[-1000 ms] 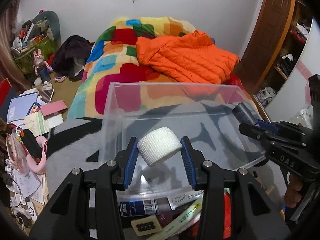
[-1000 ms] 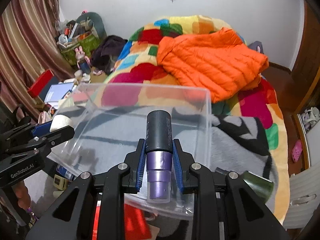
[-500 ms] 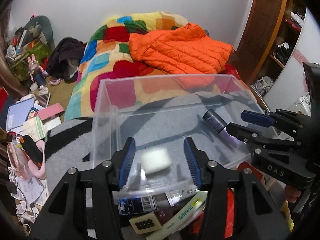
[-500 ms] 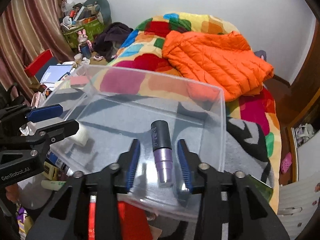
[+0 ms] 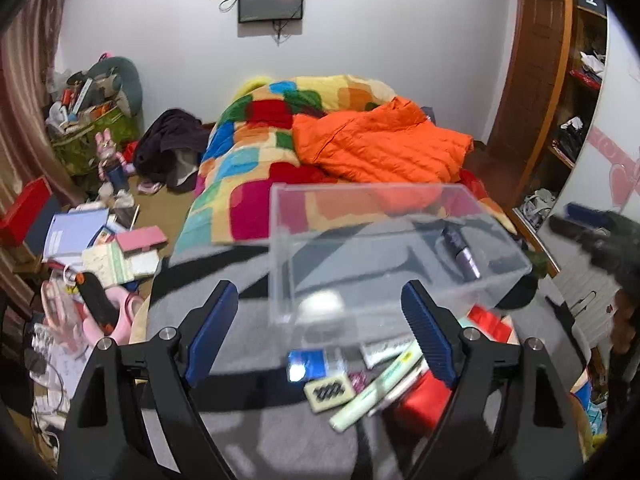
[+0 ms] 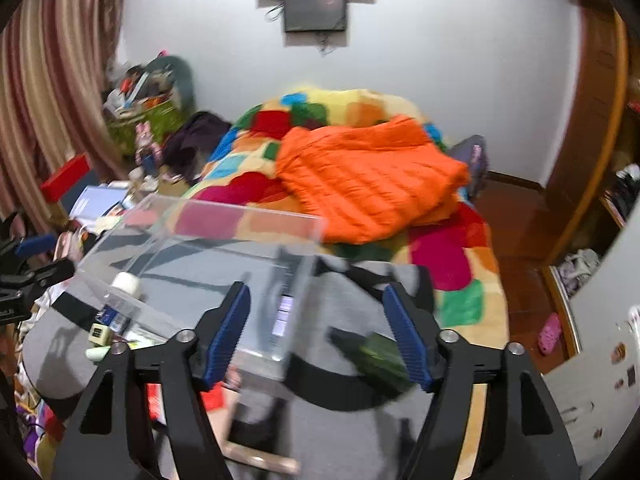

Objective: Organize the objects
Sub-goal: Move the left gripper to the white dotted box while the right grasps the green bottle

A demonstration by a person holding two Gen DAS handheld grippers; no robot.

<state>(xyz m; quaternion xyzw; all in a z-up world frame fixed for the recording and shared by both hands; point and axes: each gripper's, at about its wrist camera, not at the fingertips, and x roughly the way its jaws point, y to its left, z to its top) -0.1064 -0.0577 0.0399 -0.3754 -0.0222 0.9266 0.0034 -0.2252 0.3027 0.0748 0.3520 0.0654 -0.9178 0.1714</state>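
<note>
Both grippers empty w/ jaws opening, left gripper (image 5: 320,332) & right gripper (image 6: 316,330) above the clear bin (image 5: 400,200) on the bed's grey blanket (image 5: 248,280), white tape roll (image 5: 322,304) & purple bottle (image 5: 460,250) lying inside it, well apart.

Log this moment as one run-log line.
left hand-held gripper: opening, empty | right hand-held gripper: opening, empty | clear box: holds white roll, purple bottle

A grey-and-black blanket (image 5: 248,420) is covering the near end of the bed. A clear plastic box (image 5: 400,200) is sitting on it, with a multicoloured quilt (image 5: 248,168) and an orange jacket (image 5: 380,148) lying beyond.
</note>
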